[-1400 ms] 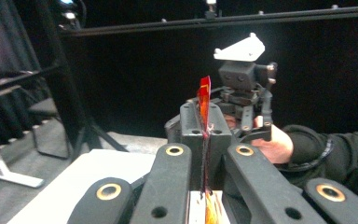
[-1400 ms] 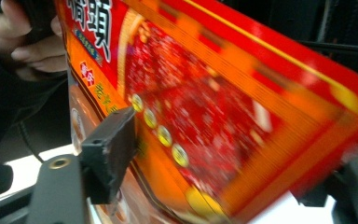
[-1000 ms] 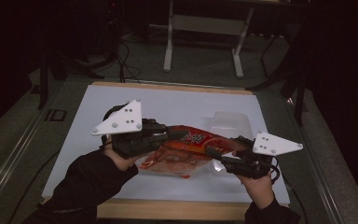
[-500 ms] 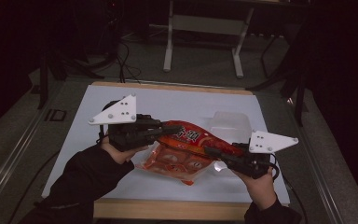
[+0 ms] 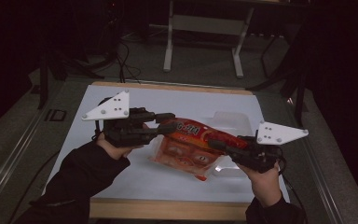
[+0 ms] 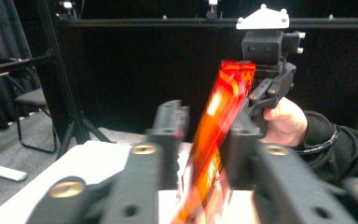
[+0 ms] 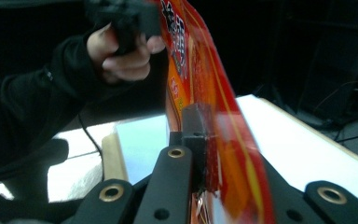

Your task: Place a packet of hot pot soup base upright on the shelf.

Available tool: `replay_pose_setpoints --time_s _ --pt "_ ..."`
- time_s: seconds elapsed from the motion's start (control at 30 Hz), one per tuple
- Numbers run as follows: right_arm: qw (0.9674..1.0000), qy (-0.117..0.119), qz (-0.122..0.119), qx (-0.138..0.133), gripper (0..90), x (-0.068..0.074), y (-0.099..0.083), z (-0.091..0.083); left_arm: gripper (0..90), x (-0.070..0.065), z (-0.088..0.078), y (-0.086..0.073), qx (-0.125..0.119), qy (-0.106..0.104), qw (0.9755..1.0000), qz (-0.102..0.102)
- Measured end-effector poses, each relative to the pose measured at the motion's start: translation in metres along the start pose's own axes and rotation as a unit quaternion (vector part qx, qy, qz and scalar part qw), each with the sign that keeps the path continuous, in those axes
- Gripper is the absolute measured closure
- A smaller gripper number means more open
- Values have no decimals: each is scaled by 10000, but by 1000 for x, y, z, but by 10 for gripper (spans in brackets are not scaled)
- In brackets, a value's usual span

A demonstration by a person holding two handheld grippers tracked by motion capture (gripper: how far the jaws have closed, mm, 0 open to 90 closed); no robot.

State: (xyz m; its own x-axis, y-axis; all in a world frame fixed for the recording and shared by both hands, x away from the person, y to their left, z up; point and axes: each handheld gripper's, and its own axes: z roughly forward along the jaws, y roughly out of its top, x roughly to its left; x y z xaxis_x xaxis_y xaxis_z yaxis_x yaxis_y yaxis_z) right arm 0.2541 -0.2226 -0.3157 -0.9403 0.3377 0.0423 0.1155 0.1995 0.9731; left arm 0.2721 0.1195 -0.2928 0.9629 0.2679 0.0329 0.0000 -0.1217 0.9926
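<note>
A red and orange snack bag [image 5: 190, 145] hangs stretched between my two grippers, above the white mat [image 5: 168, 100]. My left gripper [image 5: 169, 123] is at the bag's top left corner. In the left gripper view the bag [image 6: 220, 112] stands between the left gripper's [image 6: 205, 122] jaws, which have just been opening, and a gap shows beside the left jaw. My right gripper [image 5: 214, 143] is shut on the bag's right edge. In the right gripper view its [image 7: 213, 135] near pad presses flat on the bag [image 7: 200, 60]; the far pad is hidden behind it.
A clear plastic tray [image 5: 235, 122] lies on the mat behind the bag. The table's wooden front edge [image 5: 168, 210] runs below the hands. Metal frame legs [image 5: 170, 46] stand on the floor beyond the table. Dark surroundings close in on both sides.
The bag has come up off the mat and now hangs between the grippers. The left gripper has drifted left and away from the person, and its jaws have parted from the bag.
</note>
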Motion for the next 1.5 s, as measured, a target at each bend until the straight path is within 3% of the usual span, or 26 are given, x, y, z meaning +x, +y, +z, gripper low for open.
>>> replay_pose_setpoints --time_s 0.03,0.1,0.13,0.17,0.23,0.3,0.37,0.5,0.53,0.67,0.7,0.83,0.9,0.97,1.0,1.03,1.13,1.17,1.27,1.3,1.5 --pt "10000 0 0 0 900 0 0 0 679 1 0 -1 -18 25 10000 -18" --pt "9999 -75 30 -145 900 -3 6 -8 450 1 -2 -4 -94 49 9999 -20" --pt "9999 -75 30 -145 900 -3 6 -8 450 1 -3 -5 -106 125 9999 -12" --pt "9996 -204 6 -193 900 -5 12 -14 351 0 -4 -8 -127 181 9998 7" --pt "9994 -283 -27 -207 900 -6 15 -17 306 0 -5 -12 -151 246 9996 3" --pt "9988 -415 -23 -249 900 -8 21 -22 177 1 -7 -19 -194 264 9995 -23" --pt "9977 -617 33 -272 900 -13 27 -31 141 -1 -8 -27 -183 544 9983 113" --pt "9966 -764 107 -304 900 -19 32 -37 54 -2 -9 -42 -14 533 9986 -32" --pt "9953 -916 98 -311 900 -23 35 -42 20 -3 -9 -49 63 590 9982 -20" --pt "9930 -1135 92 -318 900 -29 39 -48 20 -5 -12 -71 104 716 9973 -94" --pt "9911 -1284 90 -330 900 -34 42 -52 20 -5 -15 -84 29 798 9968 -84" --pt "9881 -1502 68 -335 900 -39 46 -58 20 -5 -22 -103 8 847 9963 -154" --pt "9865 -1602 87 -335 900 -43 47 -62 20 -3 -25 -115 153 929 9953 -241" --pt "9828 -1806 188 -332 900 -51 47 -68 20 -2 -30 -132 325 1075 9932 -320" --pt "9828 -1806 188 -332 900 -51 47 -68 20 -2 -30 -132 325 1075 9932 -320" --pt "9804 -1920 255 -363 900 -55 45 -71 20 -2 -32 -138 349 1126 9924 -349" --pt "9776 -2040 363 -378 900 -61 39 -76 20 -2 -38 -151 296 1260 9905 -472" --pt "9762 -2105 390 -360 900 -63 36 -77 20 -3 -42 -160 222 1396 9885 -530" --pt "9744 -2179 454 -332 900 -67 30 -79 21 -3 -45 -167 175 1494 9870 -575" --pt "9727 -2255 480 -275 900 -70 25 -80 21 -5 -48 -174 142 1593 9855 -562" --pt "9685 -2408 620 -153 900 -76 9 -83 21 -9 -55 -186 118 1787 9826 -500"
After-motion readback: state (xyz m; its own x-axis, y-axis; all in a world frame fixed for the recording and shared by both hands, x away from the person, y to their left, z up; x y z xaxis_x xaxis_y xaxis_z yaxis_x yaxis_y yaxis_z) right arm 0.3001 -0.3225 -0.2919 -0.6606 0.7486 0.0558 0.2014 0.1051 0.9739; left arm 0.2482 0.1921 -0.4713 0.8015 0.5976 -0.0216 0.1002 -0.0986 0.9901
